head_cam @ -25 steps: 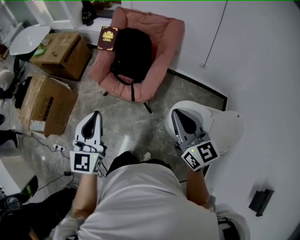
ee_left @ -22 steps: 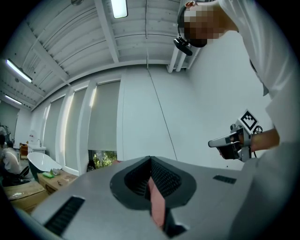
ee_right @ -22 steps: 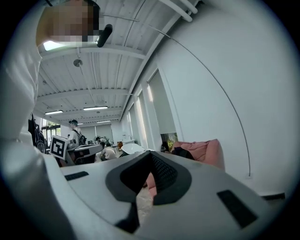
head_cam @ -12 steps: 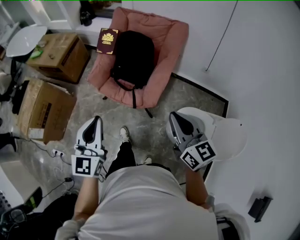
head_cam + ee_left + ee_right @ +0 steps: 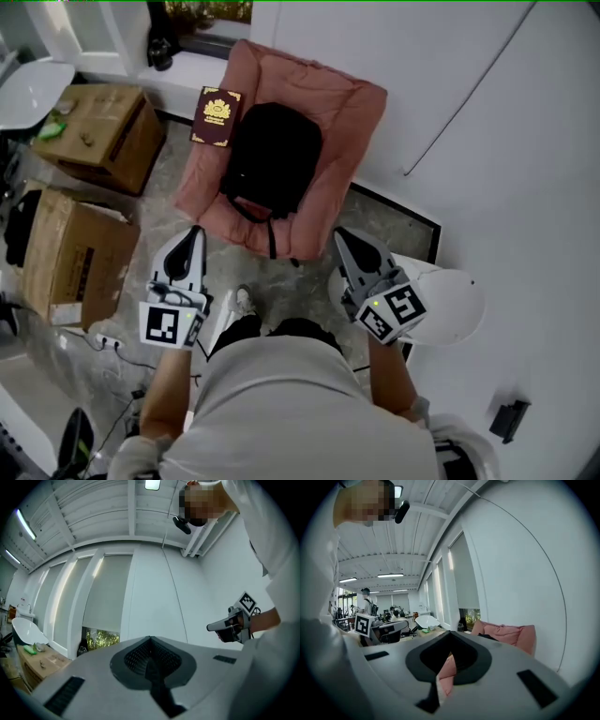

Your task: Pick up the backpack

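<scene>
Just before the pink chair (image 5: pixel 356 103), the left gripper (image 5: pixel 194 232) and right gripper (image 5: pixel 343 236) are both closed and empty (jaws pressed together), so unless parted they may merely shove the black backpack (image 5: pixel 275 159) lying on its seat deeper.

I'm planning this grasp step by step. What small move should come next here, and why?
Probably carry the right tool forward toward the black fabric backpack, opening its jaws on the way. Both it and the left tool are shut and empty, and neither reaches the backpack, which lies untouched on the pink cushioned chair with a strap hanging over the front edge.
</scene>
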Tool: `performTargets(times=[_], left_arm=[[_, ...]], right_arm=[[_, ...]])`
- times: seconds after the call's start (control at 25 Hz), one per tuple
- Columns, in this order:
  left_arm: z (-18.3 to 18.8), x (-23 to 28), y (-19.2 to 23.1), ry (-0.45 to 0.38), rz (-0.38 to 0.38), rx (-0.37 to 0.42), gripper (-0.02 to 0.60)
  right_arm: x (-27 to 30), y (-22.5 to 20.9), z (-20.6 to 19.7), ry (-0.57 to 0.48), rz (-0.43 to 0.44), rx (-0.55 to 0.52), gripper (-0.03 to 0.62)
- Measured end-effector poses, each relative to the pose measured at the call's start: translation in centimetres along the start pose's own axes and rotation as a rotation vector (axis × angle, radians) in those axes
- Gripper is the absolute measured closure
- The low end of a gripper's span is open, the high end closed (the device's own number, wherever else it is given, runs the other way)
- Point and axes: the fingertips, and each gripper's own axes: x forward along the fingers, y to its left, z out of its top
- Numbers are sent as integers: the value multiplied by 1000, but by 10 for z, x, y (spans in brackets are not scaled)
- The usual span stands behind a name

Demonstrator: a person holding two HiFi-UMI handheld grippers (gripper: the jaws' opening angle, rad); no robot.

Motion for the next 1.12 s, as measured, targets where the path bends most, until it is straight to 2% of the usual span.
performTargets(times=[0.16, 0.48, 0.68, 0.88, 1.12], left_arm=[[-6, 25, 26, -6, -25, -14, 565], [-26, 61, 37, 49, -62, -39, 565], [-14, 88, 43, 20, -33, -28, 565], [-14, 115, 37, 38, -35, 18, 565], [-27, 138, 34, 67, -27, 1, 565]], right_arm=[[30, -1, -1, 32, -23, 2, 573], [61, -27, -5, 55, -51, 37, 572], [80, -54, 0, 46, -29, 51, 572], [90, -80, 7, 42, -12, 50, 572], [108, -99, -9, 75, 13, 71, 572]])
